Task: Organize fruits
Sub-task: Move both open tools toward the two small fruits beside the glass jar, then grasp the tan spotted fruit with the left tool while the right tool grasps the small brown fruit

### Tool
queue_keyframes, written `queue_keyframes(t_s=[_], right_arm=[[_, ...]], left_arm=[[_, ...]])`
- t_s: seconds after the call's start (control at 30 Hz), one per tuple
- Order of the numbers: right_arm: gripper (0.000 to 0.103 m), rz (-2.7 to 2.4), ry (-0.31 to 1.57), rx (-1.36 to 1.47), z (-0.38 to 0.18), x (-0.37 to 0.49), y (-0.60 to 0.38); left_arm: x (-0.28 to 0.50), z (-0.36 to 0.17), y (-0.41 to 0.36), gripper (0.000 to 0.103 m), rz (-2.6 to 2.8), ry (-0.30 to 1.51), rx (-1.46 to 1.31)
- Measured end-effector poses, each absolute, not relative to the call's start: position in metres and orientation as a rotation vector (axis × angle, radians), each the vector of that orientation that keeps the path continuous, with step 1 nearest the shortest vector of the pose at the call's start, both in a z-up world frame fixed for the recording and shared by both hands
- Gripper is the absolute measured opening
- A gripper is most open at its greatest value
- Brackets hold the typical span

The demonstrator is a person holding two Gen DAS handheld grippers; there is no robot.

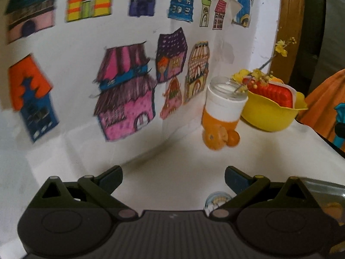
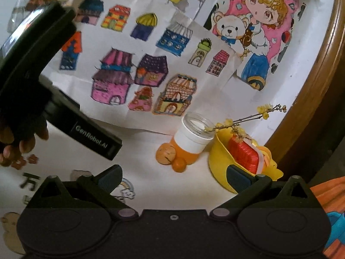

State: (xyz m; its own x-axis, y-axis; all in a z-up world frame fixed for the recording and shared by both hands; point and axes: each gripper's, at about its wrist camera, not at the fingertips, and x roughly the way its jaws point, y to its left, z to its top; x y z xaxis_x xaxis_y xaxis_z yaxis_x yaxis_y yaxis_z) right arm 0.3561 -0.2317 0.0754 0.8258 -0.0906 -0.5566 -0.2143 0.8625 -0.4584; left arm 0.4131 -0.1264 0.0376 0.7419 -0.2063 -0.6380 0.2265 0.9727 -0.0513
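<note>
The fruits are two oranges: a larger one [image 2: 165,155] and a small one [image 2: 179,165], touching on the bench [image 2: 155,185] at the foot of an orange-and-white jar [image 2: 189,142], just left of the yellow bowl [image 2: 220,161]; the right gripper [image 2: 173,180] has its fingers spread wide, empty, the fruit straight ahead between them; the left gripper [image 1: 173,178], equally open and empty, sees them ahead to its right, seemingly farther; the right looks nearer.

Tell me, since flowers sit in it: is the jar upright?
Upright: the jar stands with its open glass mouth facing up beside the yellow bowl.
</note>
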Motion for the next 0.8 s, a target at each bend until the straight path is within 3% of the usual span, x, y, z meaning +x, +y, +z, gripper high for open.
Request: queue_keyframes(t_s=[0.33,0.8], right_arm=[[0.102,0.187,0.582,-0.528,0.055,0.401,-0.268],[0.102,0.242,0.684,-0.568,0.004,0.458,-0.297]], left_arm=[[0.448,0.024,-0.148,0.103,-0.316,0.554,0.001],[0.482,-0.015,-0.175,0.102,-0.403,0.579,0.021]])
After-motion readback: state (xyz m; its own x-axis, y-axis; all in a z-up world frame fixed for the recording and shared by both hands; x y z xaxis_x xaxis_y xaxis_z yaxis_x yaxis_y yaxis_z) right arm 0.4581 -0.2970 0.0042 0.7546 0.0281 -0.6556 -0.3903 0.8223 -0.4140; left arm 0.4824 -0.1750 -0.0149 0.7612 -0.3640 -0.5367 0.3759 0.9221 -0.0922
